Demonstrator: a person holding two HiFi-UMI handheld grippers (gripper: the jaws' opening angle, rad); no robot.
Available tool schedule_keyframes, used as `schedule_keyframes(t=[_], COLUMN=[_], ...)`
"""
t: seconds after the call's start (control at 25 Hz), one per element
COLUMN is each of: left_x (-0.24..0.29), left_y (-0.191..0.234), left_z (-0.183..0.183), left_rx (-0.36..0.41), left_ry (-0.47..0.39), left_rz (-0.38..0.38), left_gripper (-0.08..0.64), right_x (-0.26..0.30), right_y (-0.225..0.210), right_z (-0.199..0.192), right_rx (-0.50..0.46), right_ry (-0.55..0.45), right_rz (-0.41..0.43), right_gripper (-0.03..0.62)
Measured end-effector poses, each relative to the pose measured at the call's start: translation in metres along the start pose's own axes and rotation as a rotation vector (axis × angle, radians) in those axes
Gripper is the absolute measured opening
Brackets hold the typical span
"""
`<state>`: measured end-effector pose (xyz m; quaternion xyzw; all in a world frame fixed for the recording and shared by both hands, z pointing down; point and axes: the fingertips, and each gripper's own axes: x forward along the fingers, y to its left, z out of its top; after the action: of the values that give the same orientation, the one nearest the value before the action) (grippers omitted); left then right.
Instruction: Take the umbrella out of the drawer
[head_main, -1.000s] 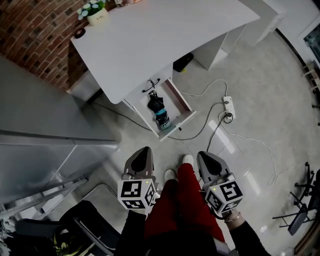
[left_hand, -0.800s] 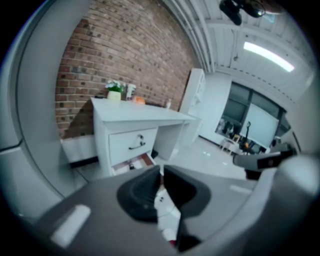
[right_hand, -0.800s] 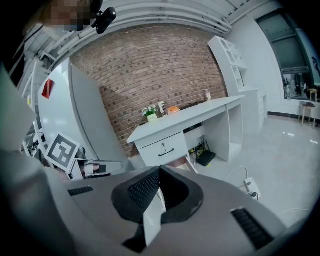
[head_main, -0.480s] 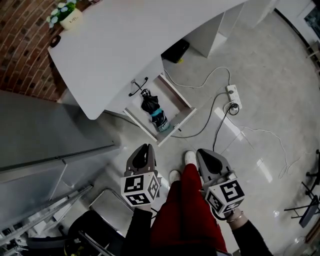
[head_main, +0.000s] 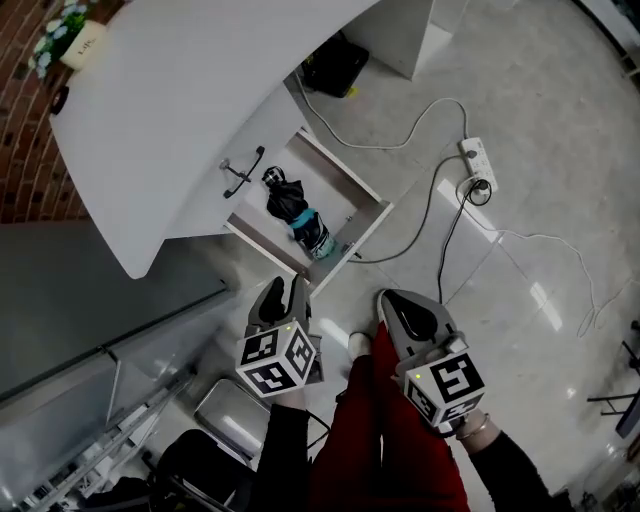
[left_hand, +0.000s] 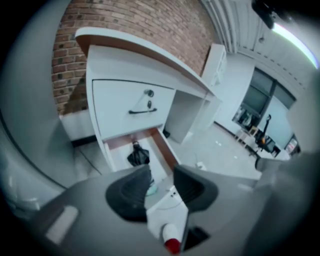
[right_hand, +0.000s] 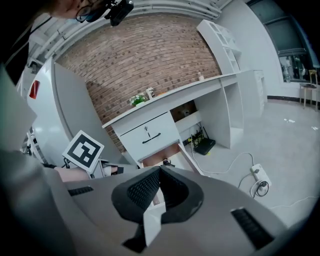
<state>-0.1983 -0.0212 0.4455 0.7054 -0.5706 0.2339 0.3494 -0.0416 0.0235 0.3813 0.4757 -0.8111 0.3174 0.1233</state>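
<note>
Now folded black umbrella (head_main: 295, 212), teal-banded, lies in open drawer (head_main: 352, 182); left tongs (head_main: 283, 286) opening, empty; right tongs (head_main: 386, 297) closed.

Red-brown brick wall (head_main: 20, 150) is seen behind a white desk (head_main: 190, 90) with a curved top. A small pot of white flowers (head_main: 80, 45) is set on the desk's far corner. The pale grey floor (head_main: 520, 230) is glossy, with bright reflections. A white power strip (head_main: 478, 160) and white cable (head_main: 400, 138) are laid on it. A black box (head_main: 335, 68) is tucked under the desk. A white shelf unit (right_hand: 220, 40) is stood at the wall. Dark windows (left_hand: 262, 95) are seen beyond.
</note>
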Motion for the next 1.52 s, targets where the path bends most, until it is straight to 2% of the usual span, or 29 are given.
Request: schedule_keyframes(t=[0.32,0.64,1.52], left_x=[0.048,0.104,0.205], left_y=[0.005,0.018,0.056], left_z=[-0.022,-0.039,-0.079], left_rx=[0.022,-0.023,-0.035], left_ry=[0.090,0.164,0.300], left_rz=[0.012,0.043,0.156], left_gripper=[0.190,0.213,0.293], right_x=[0.028,0.058,0.114], right_y=[-0.031,-0.066,-0.106], right_z=[-0.020,-0.039,-0.075], right_rx=[0.056,0.100,0.090], right_ry=[0.009,0.029,0.108], right_rz=[-0.011,-0.034,-0.019], right_gripper=[-0.002,-0.002,-0.002])
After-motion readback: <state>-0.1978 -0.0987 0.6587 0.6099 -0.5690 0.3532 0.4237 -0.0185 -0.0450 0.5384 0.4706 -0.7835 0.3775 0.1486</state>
